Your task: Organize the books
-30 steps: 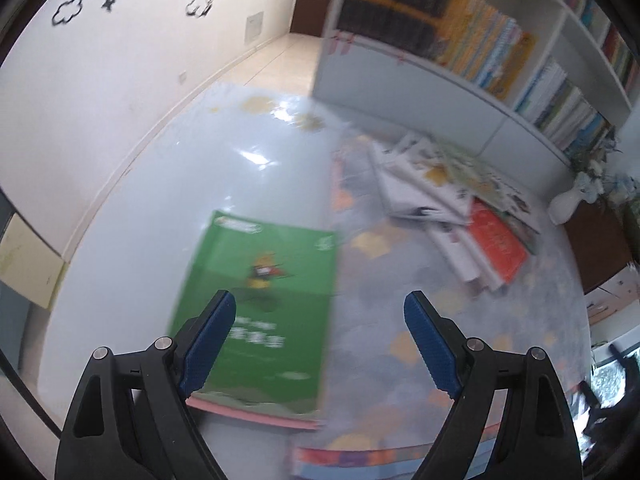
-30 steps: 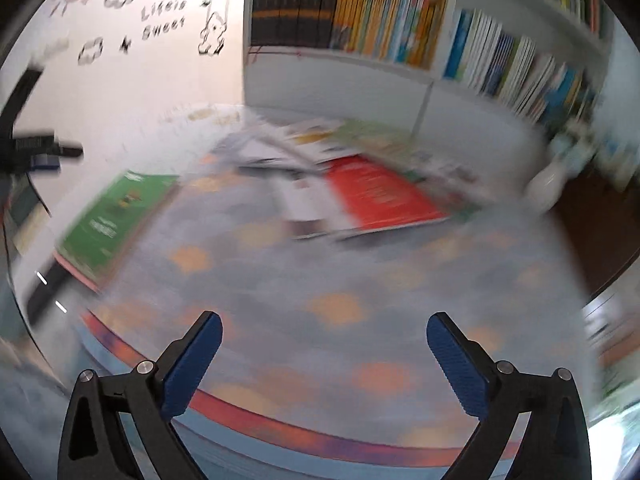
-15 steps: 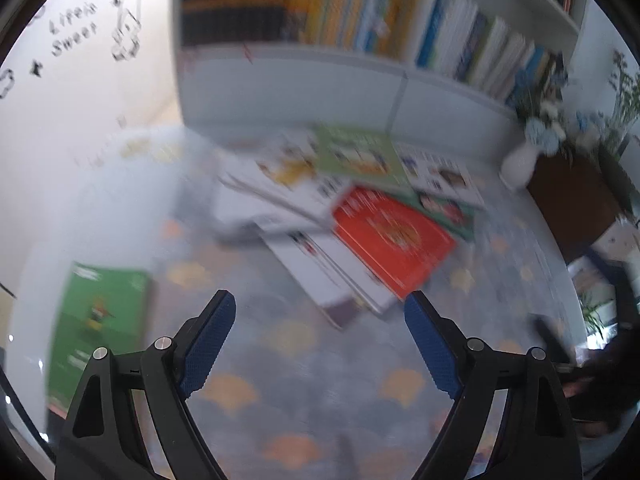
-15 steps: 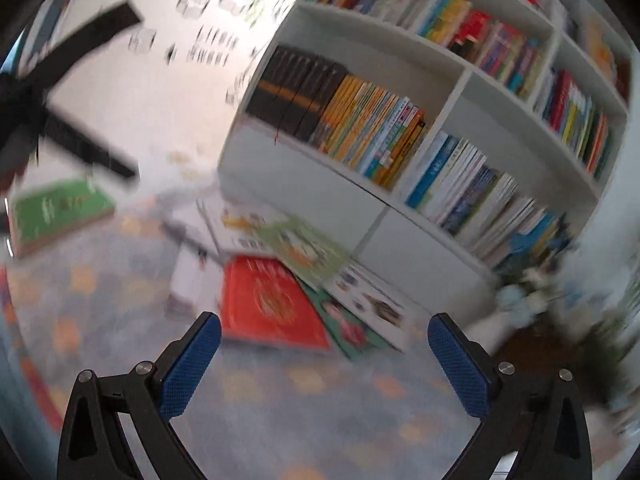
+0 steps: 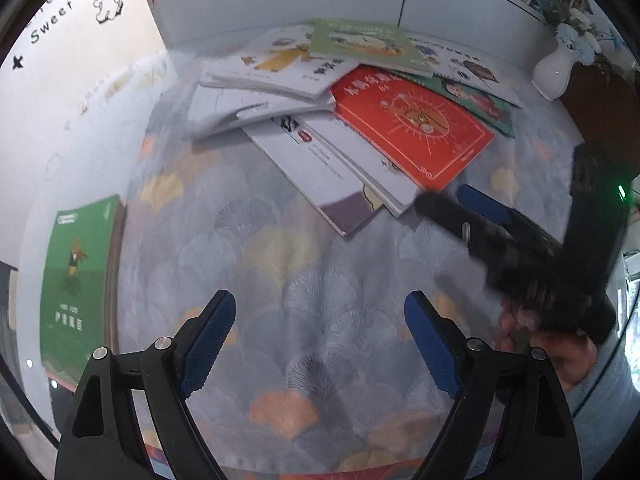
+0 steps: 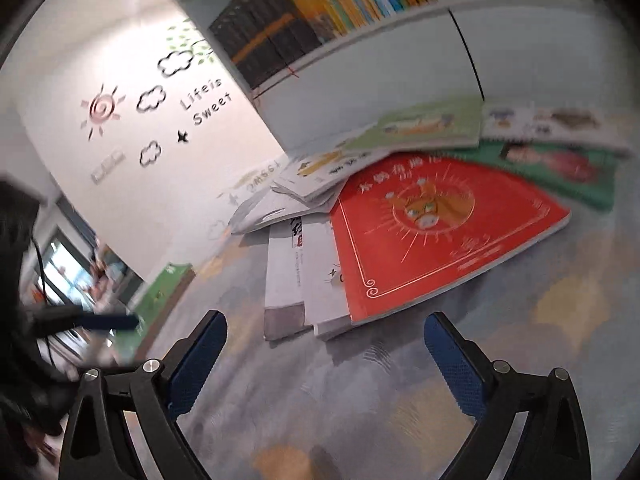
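A patterned rug (image 5: 312,264) carries a sprawled book pile (image 5: 360,120); a green book (image 5: 76,276) lies apart at its edge.

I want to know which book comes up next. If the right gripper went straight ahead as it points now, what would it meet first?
Probably the white book under the red book, whose near corner lies between the open right gripper jaws; depth is unclear.

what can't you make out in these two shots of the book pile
- White books, both views: the red book lies over them, hiding most of their covers.
- Green book, right wrist view: blurred and small, cover unreadable.
- Right claw, left wrist view: motion-blurred, outline smeared.
- Shelf books, right wrist view: spines too blurred to read, tops cut by the frame edge.
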Available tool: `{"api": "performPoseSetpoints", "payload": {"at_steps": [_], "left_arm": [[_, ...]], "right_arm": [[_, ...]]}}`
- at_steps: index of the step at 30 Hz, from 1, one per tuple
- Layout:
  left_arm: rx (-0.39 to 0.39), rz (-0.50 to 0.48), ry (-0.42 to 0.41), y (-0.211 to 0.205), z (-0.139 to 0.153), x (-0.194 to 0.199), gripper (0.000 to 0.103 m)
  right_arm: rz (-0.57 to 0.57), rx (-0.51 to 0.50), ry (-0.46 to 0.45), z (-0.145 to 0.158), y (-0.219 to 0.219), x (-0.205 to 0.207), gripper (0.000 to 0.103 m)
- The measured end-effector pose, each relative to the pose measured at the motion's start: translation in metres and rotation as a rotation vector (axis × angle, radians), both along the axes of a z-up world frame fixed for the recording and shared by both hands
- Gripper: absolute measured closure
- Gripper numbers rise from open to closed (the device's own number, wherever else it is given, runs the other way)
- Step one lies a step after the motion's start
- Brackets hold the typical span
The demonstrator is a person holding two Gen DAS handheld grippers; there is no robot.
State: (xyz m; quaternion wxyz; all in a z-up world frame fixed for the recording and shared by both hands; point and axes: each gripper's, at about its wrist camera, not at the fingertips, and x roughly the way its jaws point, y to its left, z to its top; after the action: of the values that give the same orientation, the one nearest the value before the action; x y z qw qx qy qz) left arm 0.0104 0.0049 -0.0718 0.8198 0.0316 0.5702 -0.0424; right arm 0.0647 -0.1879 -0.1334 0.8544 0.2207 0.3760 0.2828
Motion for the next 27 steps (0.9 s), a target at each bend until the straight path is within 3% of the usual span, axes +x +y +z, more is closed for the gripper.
{"api": "performPoseSetpoints", "payload": {"at_steps": [2, 5, 8, 12, 15, 17, 23, 25, 27], "left_arm": [[0.017, -0.004, 0.004, -0.001, -0.004, 0.0, 0.017], [0.034, -0.012, 0.038, -0.004, -0.013, 0.0, 0.017], [0.036, -0.021, 0.07, -0.006, -0.021, 0.002, 0.017], [0.069, -0.023, 0.097, -0.006, -0.03, 0.004, 0.017], [0.075, -0.02, 0.115, -0.005, -0.035, 0.006, 0.017], [0.082, -0.014, 0.131, -0.005, -0.039, 0.007, 0.017], [0.083, -0.009, 0.153, -0.004, -0.046, 0.008, 0.017], [0.081, 0.0, 0.168, -0.004, -0.05, 0.008, 0.017], [0.079, 0.002, 0.178, -0.004, -0.053, 0.008, 0.017]], "right_arm": [[-0.058, 0.08, 0.047, -0.009, -0.009, 0.007, 0.009], [-0.091, 0.057, 0.043, -0.01, -0.011, 0.011, 0.026], [-0.111, 0.104, 0.041, -0.012, -0.018, 0.014, 0.029], [-0.15, 0.147, 0.051, -0.016, -0.029, 0.012, 0.044], [-0.175, 0.257, 0.055, -0.018, -0.042, 0.01, 0.053], [-0.195, 0.234, 0.053, -0.014, -0.044, 0.009, 0.061], [-0.211, 0.028, -0.03, 0.012, -0.033, 0.003, 0.061], [-0.201, 0.05, -0.042, 0.012, -0.035, 0.005, 0.061], [-0.198, 0.14, -0.017, 0.004, -0.041, 0.013, 0.061]]}}
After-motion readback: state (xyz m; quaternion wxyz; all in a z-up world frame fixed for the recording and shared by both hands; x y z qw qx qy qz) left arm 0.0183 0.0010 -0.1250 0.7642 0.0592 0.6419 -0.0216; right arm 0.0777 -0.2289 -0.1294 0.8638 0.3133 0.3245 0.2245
